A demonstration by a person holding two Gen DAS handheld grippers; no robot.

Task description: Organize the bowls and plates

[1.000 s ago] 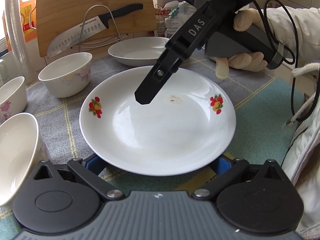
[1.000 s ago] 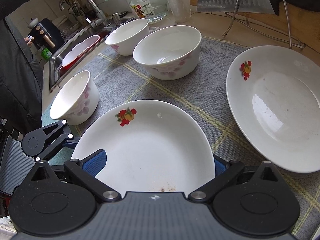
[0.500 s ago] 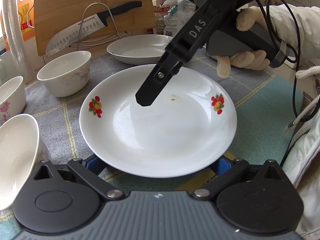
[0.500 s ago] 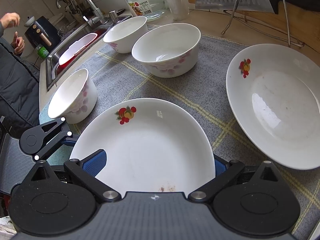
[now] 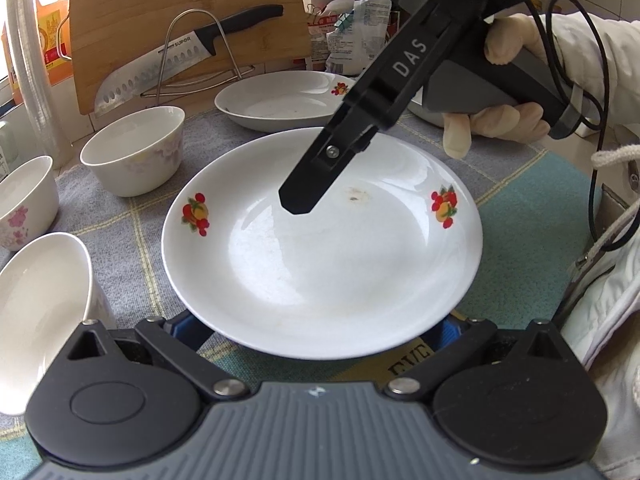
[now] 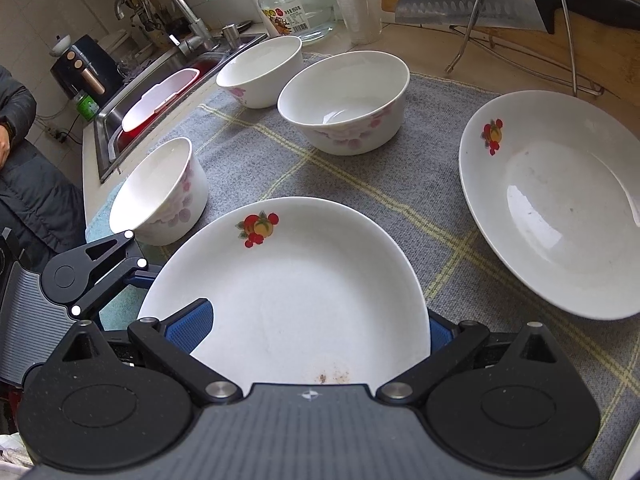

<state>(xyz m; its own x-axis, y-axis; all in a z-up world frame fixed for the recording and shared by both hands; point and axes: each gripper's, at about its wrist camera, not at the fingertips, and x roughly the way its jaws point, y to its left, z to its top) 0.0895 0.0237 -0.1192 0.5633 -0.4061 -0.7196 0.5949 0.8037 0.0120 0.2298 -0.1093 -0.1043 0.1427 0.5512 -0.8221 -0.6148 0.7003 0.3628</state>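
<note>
A white plate with fruit decals (image 5: 320, 264) lies on the grey checked cloth (image 5: 132, 224), right in front of my left gripper (image 5: 318, 332). That gripper is open, and both its blue pads sit low under the plate's near rim. My right gripper (image 5: 298, 204) hangs over the same plate (image 6: 304, 288), held by a gloved hand (image 5: 500, 128). It (image 6: 312, 332) is open: one finger stands over the plate's inside and the other is behind the rim. A second decorated plate (image 6: 560, 200) lies beside it. Three white flowered bowls (image 6: 160, 192) (image 6: 344, 104) (image 6: 260, 68) stand on the cloth.
A knife (image 6: 480, 8) rests on a wire rack against a wooden cutting board (image 5: 180, 12) at the back. A sink (image 6: 160, 96) with a red basin is beyond the bowls. A glass jar (image 6: 296, 4) and stacked plastic cups (image 6: 360, 4) stand nearby. A person in a dark jacket (image 6: 28, 184) stands by the counter.
Almost nothing has moved. The right gripper's tip has drifted slightly right over the plate, and both grippers stay open at the plate.
</note>
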